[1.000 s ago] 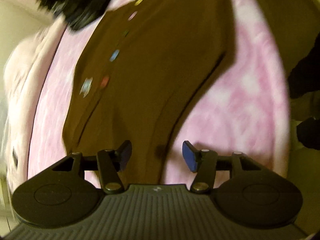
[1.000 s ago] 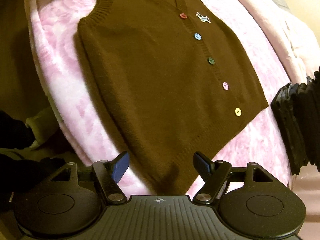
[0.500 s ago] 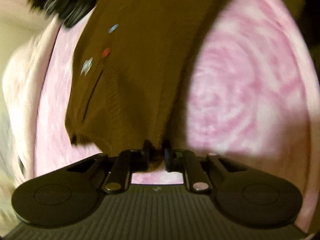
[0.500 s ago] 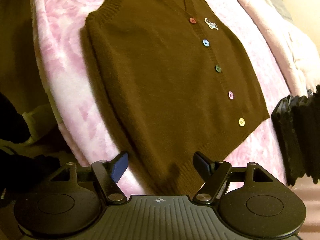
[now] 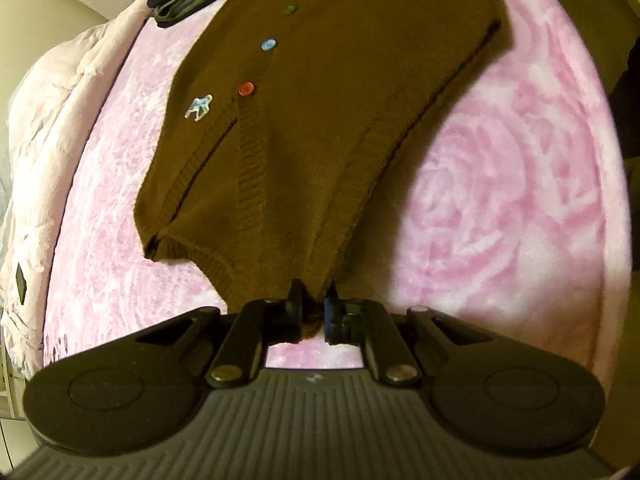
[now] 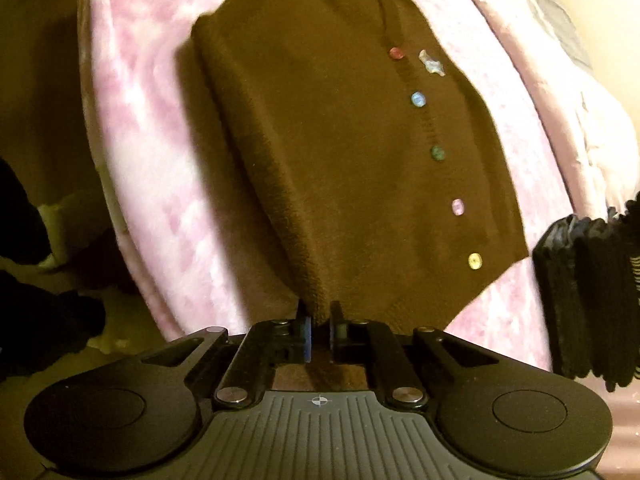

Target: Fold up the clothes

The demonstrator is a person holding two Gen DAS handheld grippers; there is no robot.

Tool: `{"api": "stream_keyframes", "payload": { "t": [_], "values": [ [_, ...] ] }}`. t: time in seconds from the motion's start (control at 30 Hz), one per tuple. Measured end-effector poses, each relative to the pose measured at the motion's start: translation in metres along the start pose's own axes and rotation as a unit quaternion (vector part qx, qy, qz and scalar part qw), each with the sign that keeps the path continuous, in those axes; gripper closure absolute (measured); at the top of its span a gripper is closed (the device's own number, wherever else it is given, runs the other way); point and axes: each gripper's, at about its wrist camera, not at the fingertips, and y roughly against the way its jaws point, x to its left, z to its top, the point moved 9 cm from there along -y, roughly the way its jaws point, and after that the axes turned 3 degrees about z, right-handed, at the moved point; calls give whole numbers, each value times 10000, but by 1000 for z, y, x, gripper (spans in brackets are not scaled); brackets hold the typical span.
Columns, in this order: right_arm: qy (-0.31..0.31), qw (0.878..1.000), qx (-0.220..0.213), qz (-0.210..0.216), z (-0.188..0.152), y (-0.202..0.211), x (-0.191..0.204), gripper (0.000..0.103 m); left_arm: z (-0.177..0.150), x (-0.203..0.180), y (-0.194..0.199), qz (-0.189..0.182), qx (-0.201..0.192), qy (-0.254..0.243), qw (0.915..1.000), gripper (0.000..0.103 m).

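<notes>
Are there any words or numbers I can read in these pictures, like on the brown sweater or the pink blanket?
No words or numbers can be read anywhere.
Brown sweater: only a small pale blue embroidered patch, a picture with no letters.
Pink blanket: a rose pattern, no writing.
Pale pink garment: a small dark diamond tag, too small to read.

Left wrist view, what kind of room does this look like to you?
Probably a bedroom: the brown knit vest lies spread on a pink rose-patterned plush blanket, like a bed cover, with a pale pink quilt bunched beside it and a stack of dark folded clothes at its edge.
</notes>
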Motion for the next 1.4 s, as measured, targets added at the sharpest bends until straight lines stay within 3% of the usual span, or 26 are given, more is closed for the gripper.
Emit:
{"api": "stream_keyframes", "payload": {
  "t": [0.17, 0.3, 0.43, 0.57, 0.7, 0.87, 1.07, 1.23, 1.4],
  "values": [
    [140, 9996, -91, 244, 3, 47, 10, 99, 0, -2, 29, -10, -67, 157, 9999, 98],
    [-31, 9984, -27, 572, -3, 85, 31, 99, -6, -6, 63, -11, -33, 565, 9984, 98],
    [-186, 9956, 4, 918, -6, 120, 51, 99, -18, -30, 104, -302, 117, 880, 9956, 98],
    [-611, 9935, -67, 956, 1, 135, 15, 99, -18, -32, 135, -669, 171, 1370, 9882, 98],
    [-1067, 9912, -196, 761, 8, 133, -48, 99, -4, 22, 134, -663, 50, 1874, 9800, 98],
    [-1164, 9911, -283, 583, 21, 95, -128, 99, 20, 107, 105, -723, -2, 2423, 9675, 98],
    [-1140, 9890, -237, 916, 41, -1, -200, 99, 33, 171, 25, -907, 485, 2755, 9558, 98],
    [-1107, 9843, -78, 1375, 47, -77, -236, 99, 30, 192, -36, -1094, 937, 2932, 9452, 98],
    [-1249, 9759, -110, 1786, 46, -131, -250, 99, 19, 177, -89, -1265, 1413, 3111, 9313, 98]
  ]
}}
